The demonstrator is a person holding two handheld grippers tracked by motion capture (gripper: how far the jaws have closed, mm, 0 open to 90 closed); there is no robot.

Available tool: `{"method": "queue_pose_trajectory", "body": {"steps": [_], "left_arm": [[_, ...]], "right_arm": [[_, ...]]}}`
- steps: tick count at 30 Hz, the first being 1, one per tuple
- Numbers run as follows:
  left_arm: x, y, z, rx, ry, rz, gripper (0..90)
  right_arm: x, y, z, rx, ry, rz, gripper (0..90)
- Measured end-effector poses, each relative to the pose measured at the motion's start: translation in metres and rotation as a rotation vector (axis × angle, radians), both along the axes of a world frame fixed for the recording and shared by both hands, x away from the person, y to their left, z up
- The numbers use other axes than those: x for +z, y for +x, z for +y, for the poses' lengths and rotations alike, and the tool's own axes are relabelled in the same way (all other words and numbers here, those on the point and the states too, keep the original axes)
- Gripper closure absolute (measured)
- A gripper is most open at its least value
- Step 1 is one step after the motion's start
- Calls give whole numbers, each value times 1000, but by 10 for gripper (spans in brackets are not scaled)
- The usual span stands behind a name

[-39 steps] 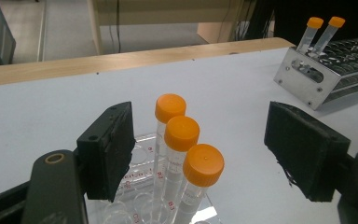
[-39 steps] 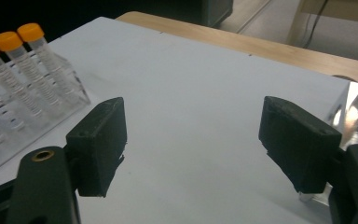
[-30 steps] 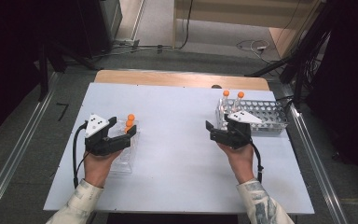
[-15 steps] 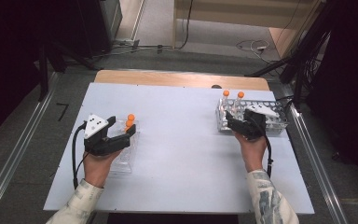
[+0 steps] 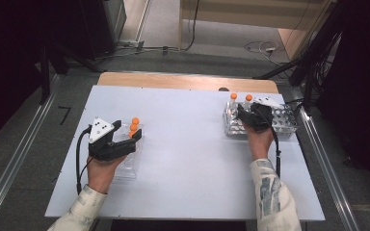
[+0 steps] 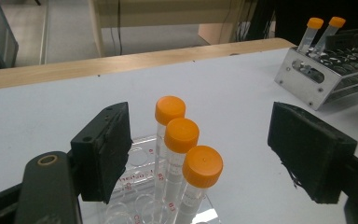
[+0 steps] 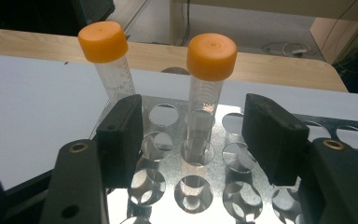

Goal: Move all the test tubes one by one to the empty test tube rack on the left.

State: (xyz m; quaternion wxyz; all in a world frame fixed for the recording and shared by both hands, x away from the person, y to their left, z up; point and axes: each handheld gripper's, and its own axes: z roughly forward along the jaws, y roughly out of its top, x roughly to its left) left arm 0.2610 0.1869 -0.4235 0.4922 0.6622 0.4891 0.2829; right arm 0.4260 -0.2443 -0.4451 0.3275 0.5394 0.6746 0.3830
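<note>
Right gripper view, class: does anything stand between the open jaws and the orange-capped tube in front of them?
Nothing visible does. The right gripper, whose jaws have just been closing, frames the nearer tube without touching it. The second tube stands off to the left, outside the jaws, in the metal rack.

The right gripper (image 7: pixel 193 135) sits low over the metal rack (image 7: pixel 242 186), jaws just closing, nothing pinched yet. Between them stands a tube (image 7: pixel 205 107) with an orange cap, upright in its hole, clear of both pads. A second tube (image 7: pixel 109 60) leans left beyond the left jaw, probably in the rack's far corner hole, though the jaw hides its foot.
</note>
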Motion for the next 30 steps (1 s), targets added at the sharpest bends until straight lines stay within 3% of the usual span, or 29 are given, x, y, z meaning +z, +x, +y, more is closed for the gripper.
{"method": "queue_pose_trajectory", "body": {"steps": [7,13,17,23,30], "left_arm": [[0,-1,-1,-5,4,-2,216],[-1,0,-2,-5,10,4,219],[-1,0,-3,-8,9,5,219],[-1,0,-4,-10,10,6,219],[-1,0,-3,-8,9,6,219]], "right_arm": [[-3,8,0,-9,-22,3,533],[-4,14,-4,-18,19,20,620],[-4,15,-4,-22,13,27,679],[-1,20,-4,-16,21,56,680],[-1,23,-1,-17,14,59,711]]}}
